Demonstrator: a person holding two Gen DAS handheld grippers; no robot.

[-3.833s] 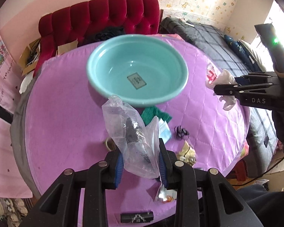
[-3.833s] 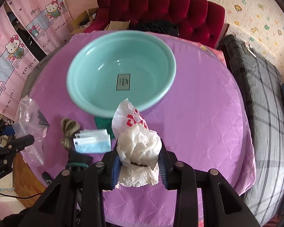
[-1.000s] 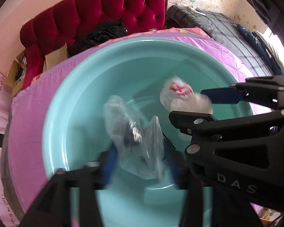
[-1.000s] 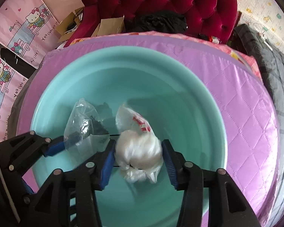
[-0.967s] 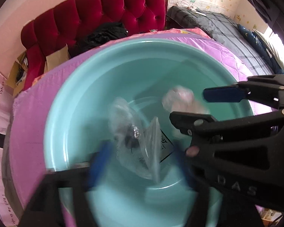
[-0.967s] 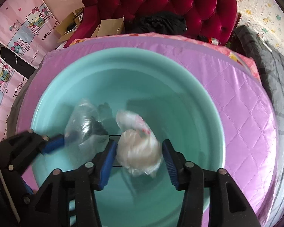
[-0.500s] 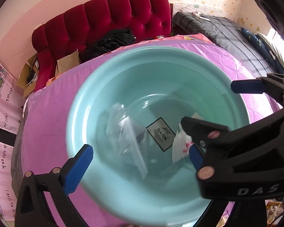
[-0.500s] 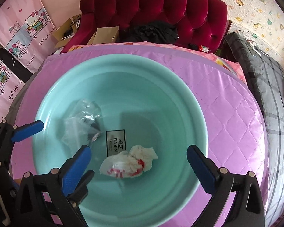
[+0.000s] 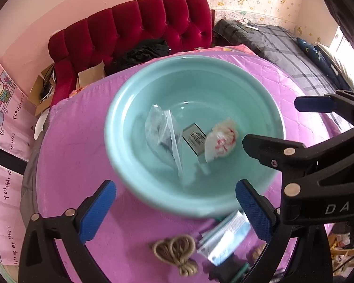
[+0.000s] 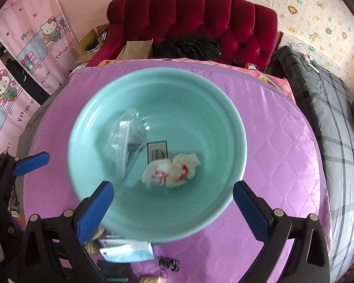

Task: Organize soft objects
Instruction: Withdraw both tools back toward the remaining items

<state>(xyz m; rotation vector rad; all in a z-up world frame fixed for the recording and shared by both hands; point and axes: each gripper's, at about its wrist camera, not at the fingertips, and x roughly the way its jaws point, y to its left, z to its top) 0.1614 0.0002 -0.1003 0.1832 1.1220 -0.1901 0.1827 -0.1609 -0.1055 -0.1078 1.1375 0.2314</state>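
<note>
A teal basin (image 9: 129, 108) (image 10: 233, 127) stands on the purple quilted table (image 9: 77, 141) (image 10: 283, 153). Inside it lie a clear plastic bag (image 9: 162, 129) (image 10: 127, 139) and a crumpled white bag with red print (image 9: 220, 141) (image 10: 172, 172). My left gripper (image 9: 177, 212) hangs open above the basin's near rim, nothing between its blue pads. My right gripper (image 10: 174, 210) is open too, empty, over the near rim; in the left wrist view it shows at the right (image 9: 302, 125). A rope bundle (image 9: 174, 251), a face mask pack (image 9: 226, 235) (image 10: 127, 251) and a black hair tie (image 10: 168, 265) lie in front of the basin.
A red tufted sofa (image 9: 134, 35) (image 10: 193, 16) with black clothing and cardboard boxes stands behind the table. A grey plaid bed (image 9: 283, 44) (image 10: 330, 118) runs along the right. Pink cartoon curtains (image 10: 23, 54) hang at the left.
Both grippers opened wide and let go of their bags, which now lie in the basin. Both grippers then rose and drew back toward the near rim.
</note>
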